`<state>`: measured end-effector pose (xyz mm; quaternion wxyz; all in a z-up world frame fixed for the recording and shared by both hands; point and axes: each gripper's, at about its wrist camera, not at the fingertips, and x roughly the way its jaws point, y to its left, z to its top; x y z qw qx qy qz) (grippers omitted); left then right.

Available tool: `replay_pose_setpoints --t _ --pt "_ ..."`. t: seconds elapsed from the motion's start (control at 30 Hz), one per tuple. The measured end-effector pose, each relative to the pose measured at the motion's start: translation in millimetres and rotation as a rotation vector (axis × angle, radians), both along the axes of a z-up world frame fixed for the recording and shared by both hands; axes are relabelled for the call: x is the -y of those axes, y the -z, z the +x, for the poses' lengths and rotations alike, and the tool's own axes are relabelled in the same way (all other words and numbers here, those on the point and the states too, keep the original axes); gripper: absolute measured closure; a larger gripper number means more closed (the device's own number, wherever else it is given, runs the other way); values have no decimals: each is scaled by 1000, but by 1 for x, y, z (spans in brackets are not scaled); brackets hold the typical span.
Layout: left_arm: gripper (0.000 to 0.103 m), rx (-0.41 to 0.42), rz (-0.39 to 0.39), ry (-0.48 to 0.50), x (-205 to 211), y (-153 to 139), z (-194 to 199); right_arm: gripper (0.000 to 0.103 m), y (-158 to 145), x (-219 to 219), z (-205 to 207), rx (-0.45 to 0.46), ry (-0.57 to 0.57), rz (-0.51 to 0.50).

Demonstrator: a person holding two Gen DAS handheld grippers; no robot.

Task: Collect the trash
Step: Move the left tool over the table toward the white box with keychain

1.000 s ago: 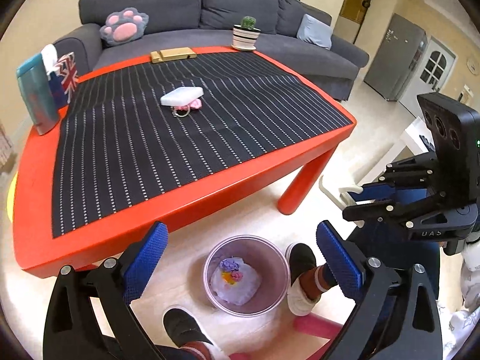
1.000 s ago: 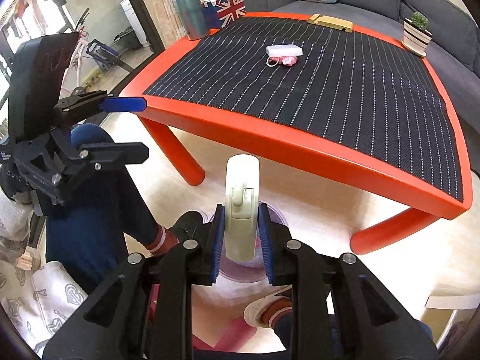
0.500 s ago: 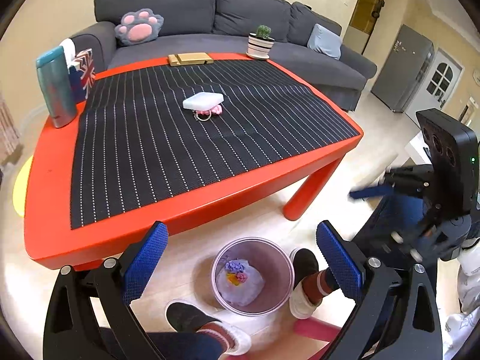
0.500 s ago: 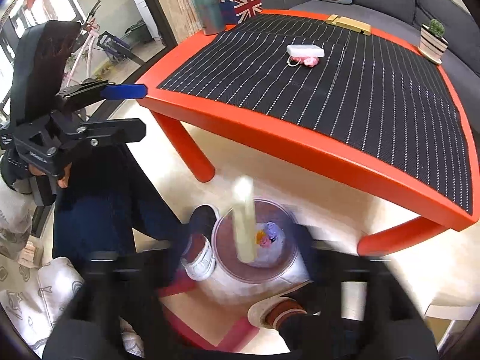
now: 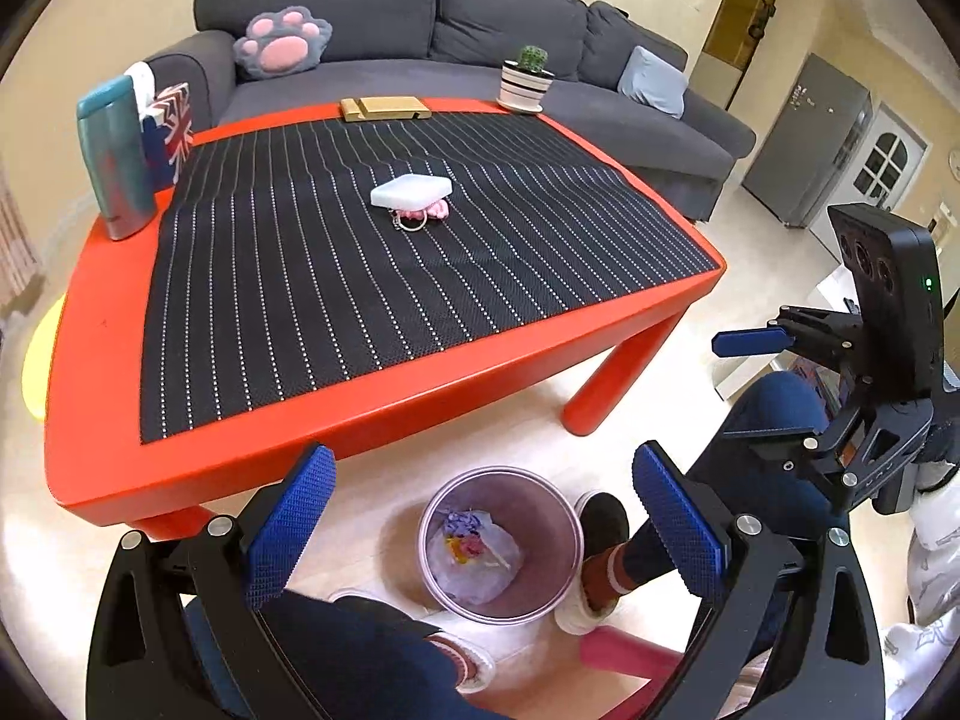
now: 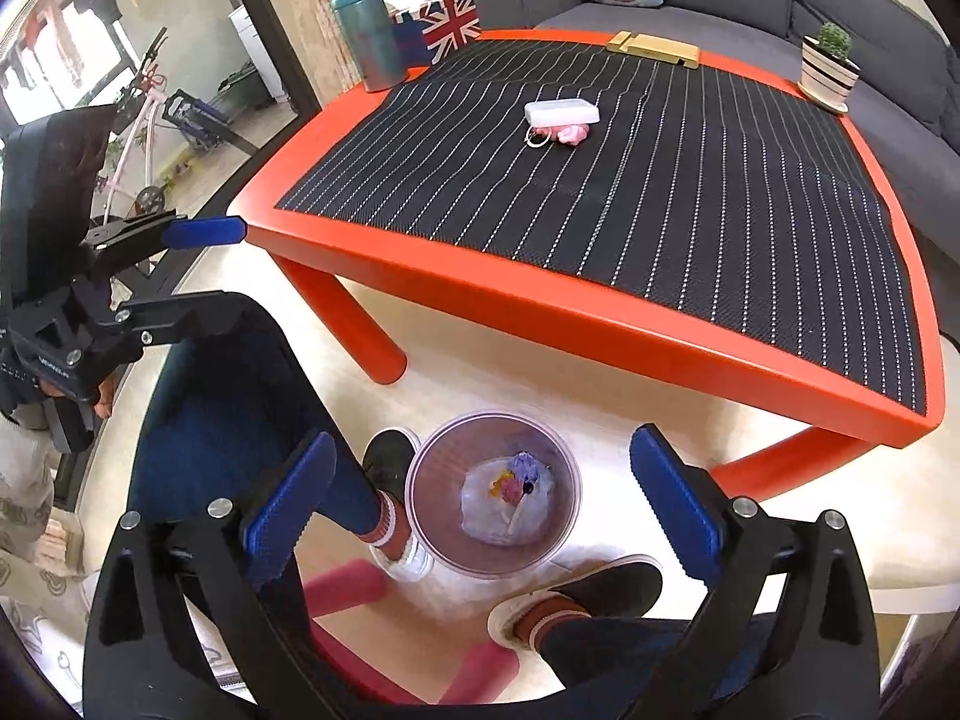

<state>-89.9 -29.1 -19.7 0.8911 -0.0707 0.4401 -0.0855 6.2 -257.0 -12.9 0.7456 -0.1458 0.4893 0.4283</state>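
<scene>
A round translucent trash bin [image 5: 501, 546] stands on the floor in front of the red table [image 5: 360, 402]; it also shows in the right wrist view [image 6: 492, 495]. Crumpled wrappers and a pale stick-like item [image 6: 510, 495] lie inside it. My left gripper [image 5: 480, 534] is open and empty above the bin. My right gripper [image 6: 480, 510] is open and empty, directly over the bin. On the table's black striped mat lies a white flat case [image 5: 411, 190] with a pink trinket and ring [image 5: 423, 215] beside it.
A teal tumbler [image 5: 114, 159], a Union Jack tissue box [image 5: 171, 132], a wooden stand [image 5: 384, 108] and a potted cactus [image 5: 528, 78] sit along the table's far edges. A grey sofa [image 5: 480, 42] is behind. The person's legs and slippered feet [image 5: 594, 564] flank the bin.
My right gripper was shut on a pale stick-like item; it opened and the item dropped into the bin. Both views rose slightly, and the left gripper stayed open.
</scene>
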Motion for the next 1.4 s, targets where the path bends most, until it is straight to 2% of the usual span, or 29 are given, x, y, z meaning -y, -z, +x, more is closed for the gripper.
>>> replay_pose_setpoints --t 0.23,0.53,1.03,1.4 --pt "8 20 2 4 2 -11 3 6 -15 5 5 3 18 37" --pt "8 46 5 -3 -9 -29 25 5 -35 5 28 26 45 72" --pt "8 26 60 49 -22 -40 112 5 -41 -10 85 45 69 49" --pt "8 -37 67 75 -26 -26 174 5 -38 -19 109 42 69 30"
